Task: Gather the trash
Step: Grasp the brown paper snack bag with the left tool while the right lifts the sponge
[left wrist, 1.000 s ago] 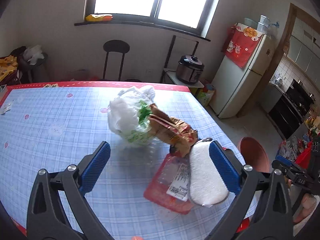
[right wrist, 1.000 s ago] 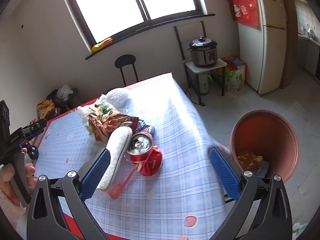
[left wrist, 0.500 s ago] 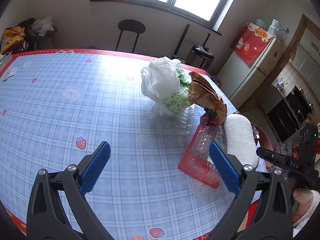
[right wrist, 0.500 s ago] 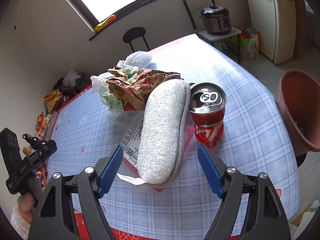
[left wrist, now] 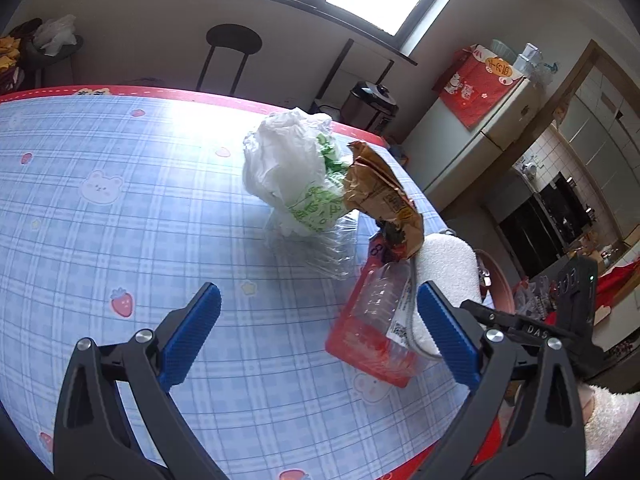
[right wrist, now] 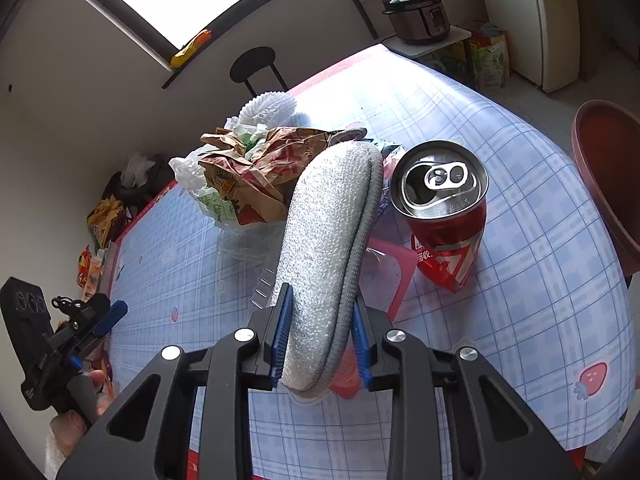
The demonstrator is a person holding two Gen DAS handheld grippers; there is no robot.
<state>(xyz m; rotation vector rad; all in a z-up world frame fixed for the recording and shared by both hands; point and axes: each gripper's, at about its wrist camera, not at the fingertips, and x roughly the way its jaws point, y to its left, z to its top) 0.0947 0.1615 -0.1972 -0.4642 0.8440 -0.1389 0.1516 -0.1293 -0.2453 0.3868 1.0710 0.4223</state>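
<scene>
Right gripper (right wrist: 318, 338): black frame, ribbed blue pads; jaws have just been closing and now pinch the near end of a slipper (right wrist: 328, 240), a long rounded item in nubbly white fleece with a grey piped edge. The slipper lies across a red plastic tray (left wrist: 370, 354) with a clear ridged lid.

Left gripper (left wrist: 318, 334): jaws wide apart, nothing between them, poised over the blue plaid tablecloth (left wrist: 120, 220).

Trash heap on the table: crumpled brown paper bag (right wrist: 256, 176), white plastic bag with green print (left wrist: 292, 168), clear crushed plastic container (left wrist: 320, 250). Dented red drink can (right wrist: 446, 208), upright, just beside the slipper.

Round terracotta-coloured bin (right wrist: 604, 176), off the table edge.
</scene>
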